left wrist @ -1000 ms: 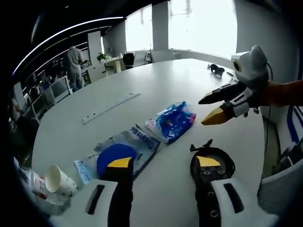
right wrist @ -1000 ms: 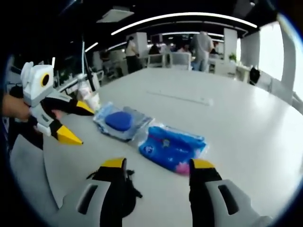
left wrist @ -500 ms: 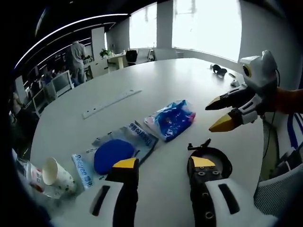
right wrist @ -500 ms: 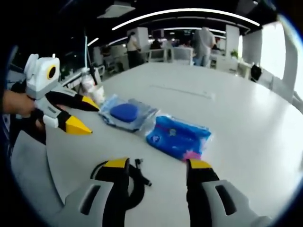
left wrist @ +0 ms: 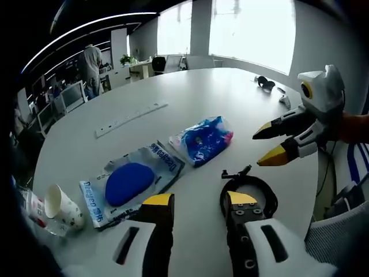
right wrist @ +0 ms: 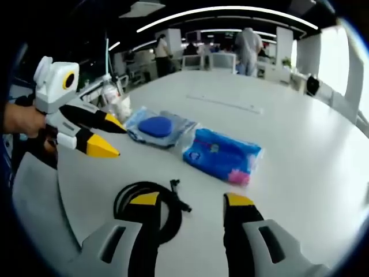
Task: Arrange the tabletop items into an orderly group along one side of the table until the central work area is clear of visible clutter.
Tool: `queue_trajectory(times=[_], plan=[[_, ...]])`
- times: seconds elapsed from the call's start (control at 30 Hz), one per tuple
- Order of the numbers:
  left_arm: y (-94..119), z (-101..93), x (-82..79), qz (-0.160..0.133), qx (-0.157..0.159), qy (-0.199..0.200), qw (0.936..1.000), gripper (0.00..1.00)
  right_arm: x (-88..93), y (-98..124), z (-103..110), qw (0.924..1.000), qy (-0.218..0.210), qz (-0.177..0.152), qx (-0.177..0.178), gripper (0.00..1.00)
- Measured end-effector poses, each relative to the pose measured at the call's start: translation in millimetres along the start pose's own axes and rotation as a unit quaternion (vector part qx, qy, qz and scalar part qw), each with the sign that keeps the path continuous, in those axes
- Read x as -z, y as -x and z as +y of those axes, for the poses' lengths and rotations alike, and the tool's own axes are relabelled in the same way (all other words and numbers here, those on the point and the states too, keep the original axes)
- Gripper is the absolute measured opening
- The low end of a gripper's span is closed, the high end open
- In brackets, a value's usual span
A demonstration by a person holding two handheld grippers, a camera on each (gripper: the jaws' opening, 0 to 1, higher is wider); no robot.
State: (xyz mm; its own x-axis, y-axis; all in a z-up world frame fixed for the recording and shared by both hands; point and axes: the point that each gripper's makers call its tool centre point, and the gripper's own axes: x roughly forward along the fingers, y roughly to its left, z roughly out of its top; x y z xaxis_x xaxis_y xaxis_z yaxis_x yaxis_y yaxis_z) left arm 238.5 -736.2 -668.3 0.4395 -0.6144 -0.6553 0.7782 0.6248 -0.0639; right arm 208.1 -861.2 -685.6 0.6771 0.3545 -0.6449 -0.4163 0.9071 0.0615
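Nearest of all, a coiled black cable [left wrist: 249, 190] lay on the white tabletop [left wrist: 190, 104], just ahead of the left hand-held gripper [left wrist: 193, 200] and partly under its right jaw. Judged the step in hand to be gathering that cable: best approached low and level, jaws straddling one thick side of the coil rather than the loose plug end, closing only once both tips bracketed the loop, then slid toward the other items rather than lifted high.

Left hand-held gripper held low over the tabletop, jaws apart and empty, pointed forward. Right hand-held gripper [right wrist: 190, 200] likewise hovering, jaws spread and holding nothing, the cable [right wrist: 151, 203] under its left jaw.

Further out, a blue patterned packet [left wrist: 202, 139] and, beside it, a clear pouch holding a dark blue pad [left wrist: 128, 183]. Off to the near left edge, a paper cup [left wrist: 61, 205] tipped on its side. Farther away, a long white strip [left wrist: 130, 119] lay flat, well apart from the rest.
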Motion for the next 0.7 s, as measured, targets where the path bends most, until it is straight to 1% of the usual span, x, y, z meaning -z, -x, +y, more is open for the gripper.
queue_trajectory(times=[0.07,0.3,0.43,0.53,0.6,0.7], plan=[[-1.0,-1.5,0.5,0.001,0.002,0.002,1.0,0.32,1.2,-0.9,1.9,1.0,-0.002,-0.001,-0.003,0.4],[-6.4,-4.1,6.0,0.011,0.004,0.014,0.9998,0.32,11.0,1.7,6.2,0.9999,-0.007,0.013,-0.004,0.38],[-10.8,-7.2,8.0,0.012,0.006,0.021,0.9997,0.31,17.3,3.8,8.4,0.9997,-0.005,0.021,-0.004,0.38],[-14.6,-10.9,11.1,0.019,0.006,0.023,0.9995,0.31,20.9,4.5,10.0,0.9996,-0.005,0.026,-0.005,0.36],[-16.5,-13.4,11.8,0.021,0.007,0.022,0.9995,0.31,23.4,5.0,12.2,0.9994,-0.013,0.031,-0.009,0.34],[-18.1,-17.1,13.3,0.025,0.011,0.017,0.9995,0.3,26.1,4.0,13.2,0.9993,-0.012,0.034,-0.008,0.33]])
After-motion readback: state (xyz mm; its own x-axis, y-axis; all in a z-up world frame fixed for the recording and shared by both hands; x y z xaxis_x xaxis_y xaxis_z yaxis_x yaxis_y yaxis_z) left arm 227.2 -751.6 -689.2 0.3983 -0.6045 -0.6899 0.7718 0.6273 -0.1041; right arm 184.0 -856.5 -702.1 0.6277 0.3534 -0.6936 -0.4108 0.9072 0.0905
